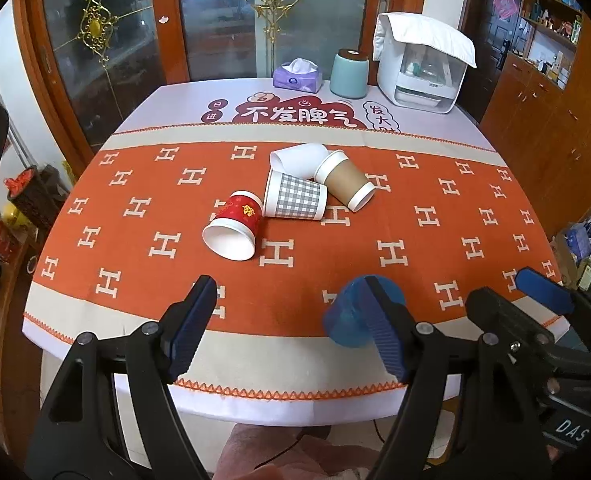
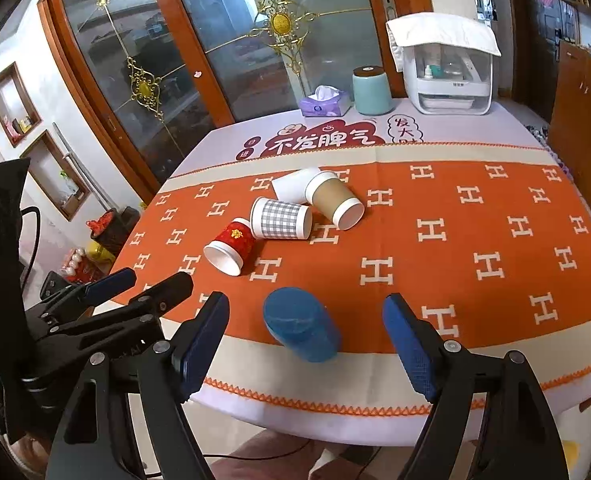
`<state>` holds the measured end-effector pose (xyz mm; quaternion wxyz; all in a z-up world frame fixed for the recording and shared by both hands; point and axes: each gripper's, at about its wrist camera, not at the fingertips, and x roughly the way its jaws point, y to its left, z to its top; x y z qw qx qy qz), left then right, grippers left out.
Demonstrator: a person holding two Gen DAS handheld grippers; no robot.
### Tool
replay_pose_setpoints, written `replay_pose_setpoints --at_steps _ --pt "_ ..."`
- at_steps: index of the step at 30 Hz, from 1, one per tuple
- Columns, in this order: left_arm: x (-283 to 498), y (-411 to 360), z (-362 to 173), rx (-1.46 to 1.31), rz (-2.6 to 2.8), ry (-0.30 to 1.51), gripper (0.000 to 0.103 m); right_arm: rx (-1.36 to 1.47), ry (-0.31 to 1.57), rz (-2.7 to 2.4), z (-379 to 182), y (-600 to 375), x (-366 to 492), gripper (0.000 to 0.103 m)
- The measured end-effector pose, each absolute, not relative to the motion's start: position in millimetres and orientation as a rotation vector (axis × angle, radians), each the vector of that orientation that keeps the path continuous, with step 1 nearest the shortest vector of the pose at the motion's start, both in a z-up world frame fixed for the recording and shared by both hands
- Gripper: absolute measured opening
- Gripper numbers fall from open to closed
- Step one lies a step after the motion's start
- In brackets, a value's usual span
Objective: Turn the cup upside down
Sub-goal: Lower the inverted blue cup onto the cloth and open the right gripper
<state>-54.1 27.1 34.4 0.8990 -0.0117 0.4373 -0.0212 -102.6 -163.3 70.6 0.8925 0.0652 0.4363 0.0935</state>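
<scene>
A blue plastic cup [image 2: 301,330] stands upside down near the table's front edge; in the left wrist view [image 1: 353,316] my right finger partly hides it. Four paper cups lie on their sides mid-table: red [image 1: 235,226] [image 2: 231,246], grey checked [image 1: 295,200] [image 2: 281,218], brown [image 1: 345,184] [image 2: 335,200] and white [image 1: 299,158] [image 2: 293,184]. My left gripper [image 1: 291,312] is open and empty, the blue cup just behind its right finger. My right gripper [image 2: 307,320] is open, its fingers either side of the blue cup and apart from it. It shows in the left wrist view too [image 1: 507,292].
The table [image 1: 135,344] has an orange patterned cloth. At its far edge stand a purple tissue box [image 1: 298,77], a teal canister [image 1: 349,74] and a white appliance [image 1: 423,76]. Glass doors are behind, wooden cabinets to the right, and clutter lies on the floor to the left.
</scene>
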Motion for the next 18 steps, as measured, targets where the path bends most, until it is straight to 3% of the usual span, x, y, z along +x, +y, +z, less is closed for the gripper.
replay_pose_setpoints --at_steps 18 --pt "-49 22 27 -0.014 -0.005 0.913 0.071 0.101 0.905 0.182 66 -160 -90 0.082"
